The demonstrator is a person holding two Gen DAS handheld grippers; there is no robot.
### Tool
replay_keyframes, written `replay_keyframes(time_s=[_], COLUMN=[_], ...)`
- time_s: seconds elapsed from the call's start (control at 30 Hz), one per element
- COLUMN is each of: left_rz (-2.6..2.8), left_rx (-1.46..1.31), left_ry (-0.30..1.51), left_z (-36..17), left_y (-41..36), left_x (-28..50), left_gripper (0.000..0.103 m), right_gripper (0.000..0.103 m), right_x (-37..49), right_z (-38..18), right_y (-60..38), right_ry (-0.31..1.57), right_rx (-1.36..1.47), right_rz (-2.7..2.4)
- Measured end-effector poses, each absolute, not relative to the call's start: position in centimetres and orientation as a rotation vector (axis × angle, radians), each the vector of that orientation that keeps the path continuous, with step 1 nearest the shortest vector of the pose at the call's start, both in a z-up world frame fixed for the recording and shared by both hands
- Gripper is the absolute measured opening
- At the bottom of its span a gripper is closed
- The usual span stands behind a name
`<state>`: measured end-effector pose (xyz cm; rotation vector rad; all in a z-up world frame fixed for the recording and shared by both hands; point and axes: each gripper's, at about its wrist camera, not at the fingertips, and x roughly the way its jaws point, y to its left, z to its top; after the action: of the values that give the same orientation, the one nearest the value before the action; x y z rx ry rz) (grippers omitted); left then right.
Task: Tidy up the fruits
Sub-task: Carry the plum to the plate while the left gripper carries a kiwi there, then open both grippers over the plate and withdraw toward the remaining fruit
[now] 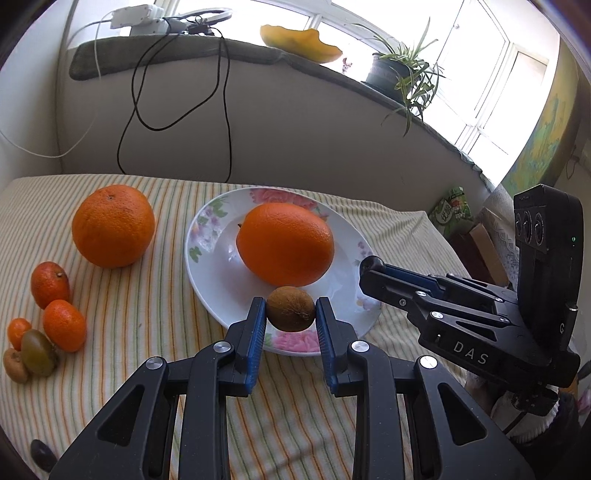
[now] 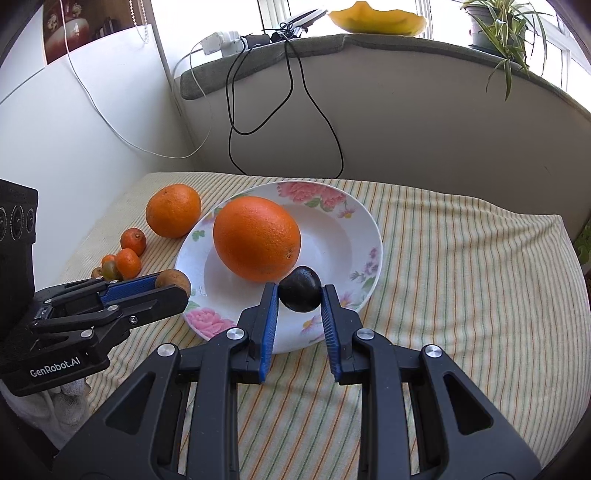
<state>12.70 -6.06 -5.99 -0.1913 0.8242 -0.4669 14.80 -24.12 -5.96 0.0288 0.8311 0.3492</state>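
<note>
Fruit held at centre frame in both wrist views. The left gripper is clamped on a small brown fruit, its blue pads pressing both sides, above the near rim of a flowered white plate. The right gripper grips a small dark fruit in the same manner, over the near part of the plate. One large orange lies in the plate's well, just behind each held fruit. A second large orange rests on the cloth left of the plate, apart from it. Lower left of the left view: two mandarins, a smaller orange fruit, an olive-green fruit and a tan fruit, clustered closely. A dark object sits at the bottom-left edge; its kind cannot be told.

The surface is a striped cloth, cream with green and orange lines, creased toward the right. Behind it rises a pale wall topped by a padded grey-green sill, with black cables hanging down it. On the sill stand a yellow dish and a potted plant, against bright windows.
</note>
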Motion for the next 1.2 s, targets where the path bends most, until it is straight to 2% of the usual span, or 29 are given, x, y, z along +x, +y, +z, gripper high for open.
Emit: replay_keyframes(time_s=[0.27, 0.3, 0.37, 0.53, 0.57, 0.6, 0.67, 0.8, 1.0, 1.2], left_rz=[-0.46, -0.458, -0.452, -0.448, -0.448, -0.447, -0.442, -0.43, -0.394, -0.363], left_rx=[-0.179, -0.176, -0.171, -0.169, -0.167, -0.166, -0.169, -0.164, -0.157, -0.141], left_ry=[0.817, 0.818, 0.815, 0.808, 0.807, 0.806, 0.804, 0.794, 0.768, 0.749], left_z=[-5.8, -5.8, -5.8, -5.6, -5.5, -5.5, -5.4, -5.1, -4.3, -3.7], left_y=[-6.4, -6.4, -6.5, -6.3, -6.2, -6.1, -5.9, -5.7, -5.2, -4.8], left_x=[13.0, 13.0, 13.0, 12.8, 12.8, 12.7, 12.6, 12.2, 11.4, 10.8], left_gripper=[0.026, 0.027, 0.038, 0.038, 0.038, 0.038, 0.038, 0.041, 0.071, 0.076], right_gripper=[0.025, 0.025, 0.025, 0.026, 0.034, 0.048, 0.06, 0.067, 0.075, 0.08], right_x=[15.0, 15.0, 15.0, 14.9, 14.9, 14.8, 14.5, 14.2, 13.6, 12.9], right_z=[-6.2, -6.2, -6.2, -6.1, -6.1, -6.0, -5.7, -5.3, -4.9, -4.3], right_y=[-24.0, -24.1, -24.0, -24.1, -24.1, -24.2, -24.2, -24.2, -24.3, -24.0], right_ry=[0.834, 0.835, 0.831, 0.824, 0.821, 0.814, 0.797, 0.788, 0.777, 0.762], right_rx=[0.028, 0.028, 0.023, 0.021, 0.019, 0.018, 0.013, 0.006, 0.008, 0.004], right_rz=[0.348, 0.348, 0.344, 0.333, 0.33, 0.327, 0.319, 0.316, 0.302, 0.295])
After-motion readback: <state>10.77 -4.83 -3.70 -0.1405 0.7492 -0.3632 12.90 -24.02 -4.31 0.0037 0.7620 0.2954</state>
